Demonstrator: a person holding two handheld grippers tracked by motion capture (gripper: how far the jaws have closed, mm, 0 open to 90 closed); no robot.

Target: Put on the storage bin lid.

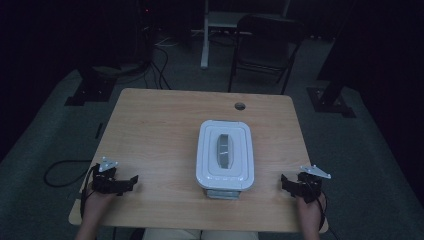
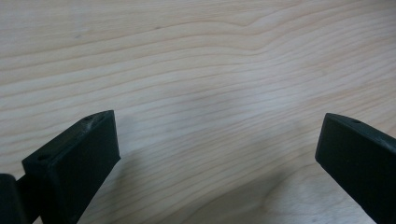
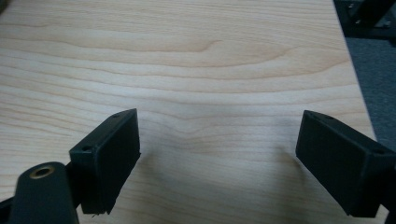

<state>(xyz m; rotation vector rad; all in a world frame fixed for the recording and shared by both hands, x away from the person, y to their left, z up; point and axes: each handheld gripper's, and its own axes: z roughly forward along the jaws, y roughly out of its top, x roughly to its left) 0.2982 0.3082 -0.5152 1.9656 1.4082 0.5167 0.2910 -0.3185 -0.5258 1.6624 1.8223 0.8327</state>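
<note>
High view: a person sits at the near edge of a wooden table (image 1: 160,130) in a dim room, one gripper in each hand.
Table: light wood grain, a small round hole (image 1: 240,106) near its far edge; a folding chair (image 1: 265,47) stands on the floor beyond.
Container: a white lidded box (image 1: 225,155) lies right of the table's centre, long side running near to far, lid on, a grey handle (image 1: 225,151) along the middle of the lid.
Left gripper: the left gripper (image 1: 131,181) rests at the near left corner, jaws spread wide with bare wood between them, well apart from the container.
Right gripper: the right gripper (image 1: 286,182) sits at the near right, jaws likewise wide apart and holding nothing, near the container's right side but not touching it.
Step in hand: by the look of it, the start; both tools are parked either side of the closed box and nothing is gripped yet.
Next move: likely a reach inward to the lid, which would call for one gripper steadying the base while the other takes the handle.
</note>
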